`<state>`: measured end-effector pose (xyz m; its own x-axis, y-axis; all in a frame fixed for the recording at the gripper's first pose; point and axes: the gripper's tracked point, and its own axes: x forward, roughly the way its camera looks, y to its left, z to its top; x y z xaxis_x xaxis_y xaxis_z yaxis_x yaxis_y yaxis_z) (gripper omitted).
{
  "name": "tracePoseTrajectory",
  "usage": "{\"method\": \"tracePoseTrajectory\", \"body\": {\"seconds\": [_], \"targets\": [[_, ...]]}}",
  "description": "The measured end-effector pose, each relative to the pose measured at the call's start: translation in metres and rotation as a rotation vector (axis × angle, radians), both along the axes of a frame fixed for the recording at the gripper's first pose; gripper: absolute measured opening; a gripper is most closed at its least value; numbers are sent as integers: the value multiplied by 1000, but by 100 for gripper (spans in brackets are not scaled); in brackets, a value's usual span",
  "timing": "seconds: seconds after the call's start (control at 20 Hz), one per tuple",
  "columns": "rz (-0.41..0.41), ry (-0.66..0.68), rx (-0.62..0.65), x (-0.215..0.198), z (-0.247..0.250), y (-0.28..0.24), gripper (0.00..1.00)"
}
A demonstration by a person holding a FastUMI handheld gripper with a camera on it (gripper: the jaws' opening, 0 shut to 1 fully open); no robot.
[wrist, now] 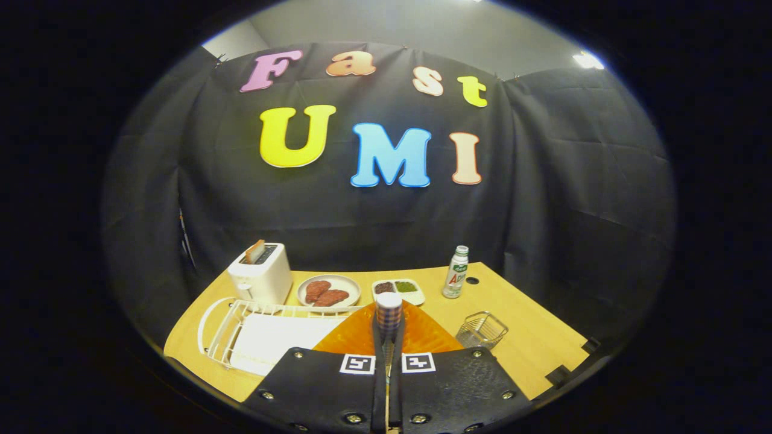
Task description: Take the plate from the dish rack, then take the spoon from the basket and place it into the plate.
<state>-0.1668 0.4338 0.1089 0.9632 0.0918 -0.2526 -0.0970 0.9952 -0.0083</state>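
— What's on the table from where you stand?

— A white toaster [260, 274] at the far left with a slice of bread [255, 251] sticking up out of a slot. Next to it a round plate with two brown patties [326, 293], then a small two-part tray [398, 289] with something dark in one half and something green in the other. Further right a small bottle [456, 272] stands upright, with a dark round hole in the tabletop just beside it.

— And the dish rack?

— White wire, the dish rack [241, 328] lies on the near left of the wooden table [518, 337], with a white mat under it. The orange plate [422, 334] sits just ahead of the fingers, touching the rack's right end as far as I can tell.

— The gripper?

— The gripper [388, 355] has its fingers drawn tight together, clamped on the spoon [389, 313]. The checked handle stands upright between them, its end pointing up in front of the plate.

— The basket?

— The wire basket [481, 329] is off to the right of the plate, apart from it.

— Anything you can't make out?

— The spoon's bowl is hidden down between the fingers. The near half of the plate is covered by the gripper body, so I can't tell whether the spoon touches it.
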Motion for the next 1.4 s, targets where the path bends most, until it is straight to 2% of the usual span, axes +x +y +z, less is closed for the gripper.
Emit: {"method": "tracePoseTrajectory", "body": {"seconds": [0.35, 0.65, 0.9, 1.4], "targets": [[145, 45, 5, -50, -49, 70, 2], [229, 60, -16, -76, -89, 103, 2], [273, 67, -14, -92, -114, 119, 2], [335, 41, 18, -114, -133, 122, 3]]}}
